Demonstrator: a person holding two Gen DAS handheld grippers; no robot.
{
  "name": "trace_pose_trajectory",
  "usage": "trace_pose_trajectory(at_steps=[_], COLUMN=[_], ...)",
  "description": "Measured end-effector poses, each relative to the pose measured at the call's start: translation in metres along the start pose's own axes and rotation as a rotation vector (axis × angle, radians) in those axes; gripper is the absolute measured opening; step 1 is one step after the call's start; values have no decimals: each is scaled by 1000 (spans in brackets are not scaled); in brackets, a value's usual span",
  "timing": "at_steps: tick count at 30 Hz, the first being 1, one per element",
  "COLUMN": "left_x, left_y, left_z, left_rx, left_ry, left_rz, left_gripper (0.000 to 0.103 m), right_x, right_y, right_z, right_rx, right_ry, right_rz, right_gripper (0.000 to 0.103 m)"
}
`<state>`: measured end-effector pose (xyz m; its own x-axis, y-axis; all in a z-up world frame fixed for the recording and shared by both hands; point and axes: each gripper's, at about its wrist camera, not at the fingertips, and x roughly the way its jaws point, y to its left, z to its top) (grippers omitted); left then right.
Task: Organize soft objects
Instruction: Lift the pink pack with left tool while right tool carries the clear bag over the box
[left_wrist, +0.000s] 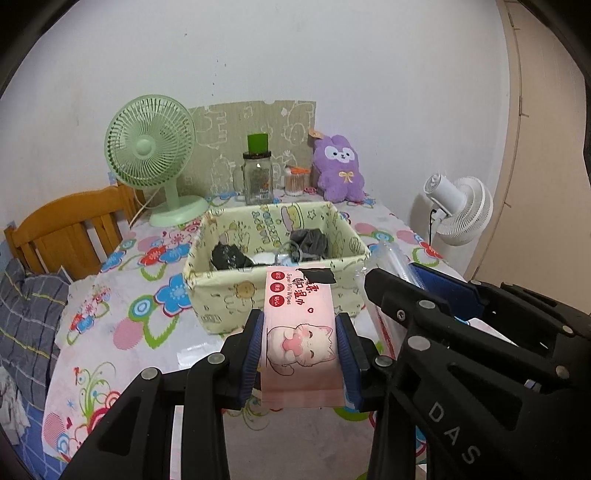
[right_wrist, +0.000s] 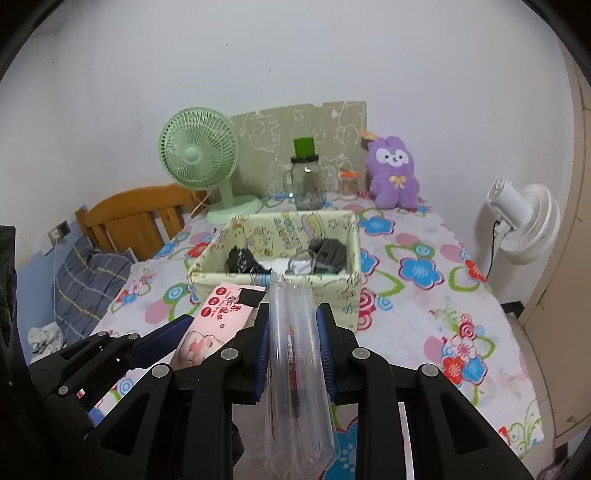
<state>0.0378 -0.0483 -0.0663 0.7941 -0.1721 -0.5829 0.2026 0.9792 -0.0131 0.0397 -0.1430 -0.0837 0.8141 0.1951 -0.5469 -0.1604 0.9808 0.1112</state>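
My left gripper (left_wrist: 300, 354) is shut on a pink pack of wet wipes (left_wrist: 301, 328) with a cat picture, held just in front of the pale green fabric storage box (left_wrist: 229, 291). My right gripper (right_wrist: 292, 350) is shut on a clear inflated air-cushion bag (right_wrist: 293, 354), held upright before the same box (right_wrist: 347, 291). The box holds dark socks (left_wrist: 231, 255) and a grey cloth (left_wrist: 310, 242). The wipes pack also shows in the right wrist view (right_wrist: 218, 325), to the left of my right gripper. A purple plush toy (left_wrist: 340, 168) sits at the table's back.
A floral tablecloth covers the table (left_wrist: 122, 325). A green desk fan (left_wrist: 151, 155), a glass jar with a green lid (left_wrist: 258, 177) and a cotton swab pot (left_wrist: 295, 181) stand at the back. A white fan (left_wrist: 461, 210) is at right; a wooden bed frame (left_wrist: 66, 232) at left.
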Motion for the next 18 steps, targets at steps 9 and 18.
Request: trace_pose_trajectory(at_steps=[9,18], left_x=[-7,-9], left_y=[0,3], left_z=[17,34], left_rx=[21,29], left_ry=[-20,-45], left_rz=[2,6], left_gripper=[39,39], right_x=[-6,-8], right_y=[1,2], right_z=[15,33], right_rx=[11,12], right_ry=[-16,-34], right_rz=[-19,-41], right_gripper=[28,28])
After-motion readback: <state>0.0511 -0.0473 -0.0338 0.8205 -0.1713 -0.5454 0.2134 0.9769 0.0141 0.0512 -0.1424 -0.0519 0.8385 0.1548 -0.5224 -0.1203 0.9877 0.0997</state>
